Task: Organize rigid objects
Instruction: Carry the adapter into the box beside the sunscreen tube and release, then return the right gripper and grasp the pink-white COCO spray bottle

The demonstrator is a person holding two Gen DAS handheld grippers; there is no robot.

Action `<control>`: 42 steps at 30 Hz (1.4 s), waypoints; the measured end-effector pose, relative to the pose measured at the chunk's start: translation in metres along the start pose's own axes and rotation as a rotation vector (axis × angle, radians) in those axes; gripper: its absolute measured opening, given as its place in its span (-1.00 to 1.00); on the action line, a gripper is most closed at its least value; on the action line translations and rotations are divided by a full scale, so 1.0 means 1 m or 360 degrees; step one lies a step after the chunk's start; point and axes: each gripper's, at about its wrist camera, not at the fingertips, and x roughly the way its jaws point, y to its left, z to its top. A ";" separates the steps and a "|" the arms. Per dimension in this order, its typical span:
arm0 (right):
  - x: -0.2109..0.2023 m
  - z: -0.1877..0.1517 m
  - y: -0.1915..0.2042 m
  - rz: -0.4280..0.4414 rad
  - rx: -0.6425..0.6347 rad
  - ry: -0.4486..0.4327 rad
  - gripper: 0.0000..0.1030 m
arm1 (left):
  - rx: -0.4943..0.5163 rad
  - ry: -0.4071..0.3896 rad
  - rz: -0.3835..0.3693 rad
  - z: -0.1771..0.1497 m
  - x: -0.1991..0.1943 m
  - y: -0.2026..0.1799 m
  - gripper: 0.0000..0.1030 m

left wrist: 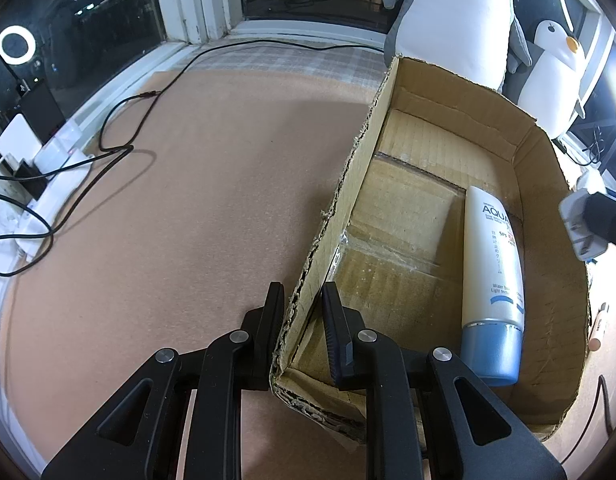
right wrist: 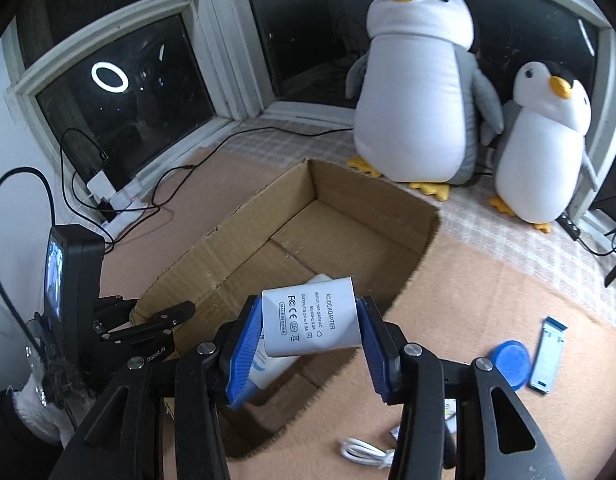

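An open cardboard box (left wrist: 539, 168) (right wrist: 371, 200) lies on a tan mat. My left gripper (left wrist: 302, 304) is shut on the box's left wall near its front corner; the same gripper (right wrist: 148, 320) shows at the left of the right wrist view. A white sunscreen tube with a blue cap (left wrist: 492, 288) lies inside the box. My right gripper (right wrist: 308, 328) is shut on a white AC adapter (right wrist: 313, 322), held above the box's near end. The adapter (left wrist: 579, 220) also appears at the right edge of the left wrist view, over the box's right wall.
Two plush penguins (right wrist: 419, 92) (right wrist: 543, 144) stand behind the box by the window. A power strip with plugs and black cables (left wrist: 40, 184) lies at the left. On the mat to the right lie a blue round lid (right wrist: 511, 364), a light-blue flat piece (right wrist: 547, 356) and a white cable (right wrist: 363, 454).
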 end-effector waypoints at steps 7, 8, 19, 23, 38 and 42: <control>0.017 0.001 0.006 -0.0014 -0.0021 0.0052 -0.14 | 0.0001 0.0000 -0.0001 0.000 0.000 0.000 -0.66; 0.019 0.001 0.006 -0.0015 -0.0023 0.0056 -0.14 | 0.0000 0.0001 0.0000 0.000 0.000 0.000 -0.66; 0.021 0.000 0.007 -0.0051 -0.0031 0.0054 0.24 | -0.0002 -0.0001 -0.0004 0.000 0.000 0.001 -0.66; 0.019 -0.001 0.005 -0.0055 -0.0023 0.0052 0.24 | -0.0003 -0.0001 -0.0004 0.000 0.000 0.001 -0.66; -0.024 -0.011 -0.026 -0.0074 0.0111 -0.0020 0.24 | -0.0002 -0.0003 -0.0004 -0.001 0.000 0.001 -0.66; -0.048 -0.018 -0.044 -0.0100 0.0185 -0.0061 0.24 | -0.0001 -0.0004 -0.0004 -0.001 0.000 0.001 -0.66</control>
